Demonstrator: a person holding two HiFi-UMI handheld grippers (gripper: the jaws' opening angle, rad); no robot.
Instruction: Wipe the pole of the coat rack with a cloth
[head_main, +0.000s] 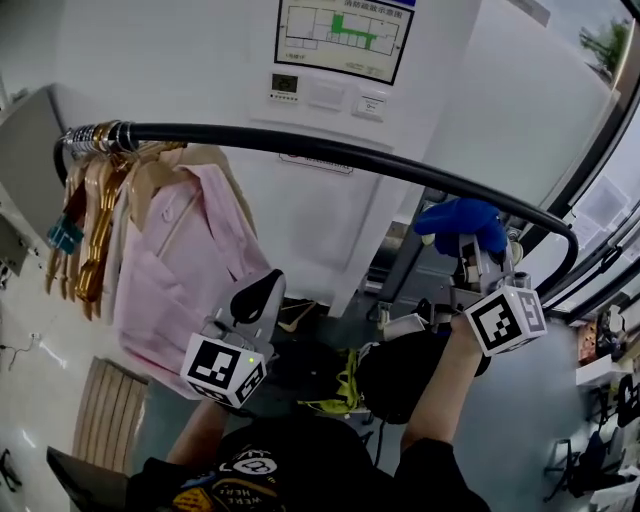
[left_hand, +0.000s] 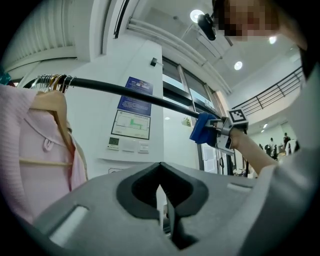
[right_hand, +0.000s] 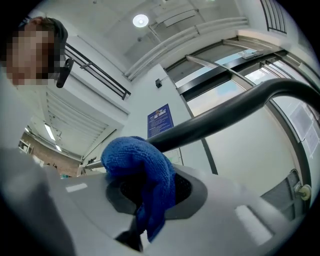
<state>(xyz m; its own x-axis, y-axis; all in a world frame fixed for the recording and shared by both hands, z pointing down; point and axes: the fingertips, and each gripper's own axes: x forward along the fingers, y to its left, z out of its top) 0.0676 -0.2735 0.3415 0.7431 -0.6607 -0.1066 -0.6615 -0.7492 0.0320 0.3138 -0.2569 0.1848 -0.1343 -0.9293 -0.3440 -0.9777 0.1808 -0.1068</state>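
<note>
The black pole (head_main: 330, 150) of the coat rack runs from upper left to right and bends down at the far right. My right gripper (head_main: 470, 245) is shut on a blue cloth (head_main: 462, 222) and holds it against the pole's underside, right of its middle. In the right gripper view the blue cloth (right_hand: 142, 172) bulges out of the jaws and touches the pole (right_hand: 225, 115). My left gripper (head_main: 262, 290) hangs lower, below the pole, shut with nothing in it. In the left gripper view the pole (left_hand: 130, 92) crosses above the cloth (left_hand: 202, 129).
A pink shirt (head_main: 185, 270) on a wooden hanger hangs at the pole's left end, beside several bare hangers (head_main: 90, 220). A white wall with a floor-plan sign (head_main: 340, 35) stands behind. Glass panels lie at the right.
</note>
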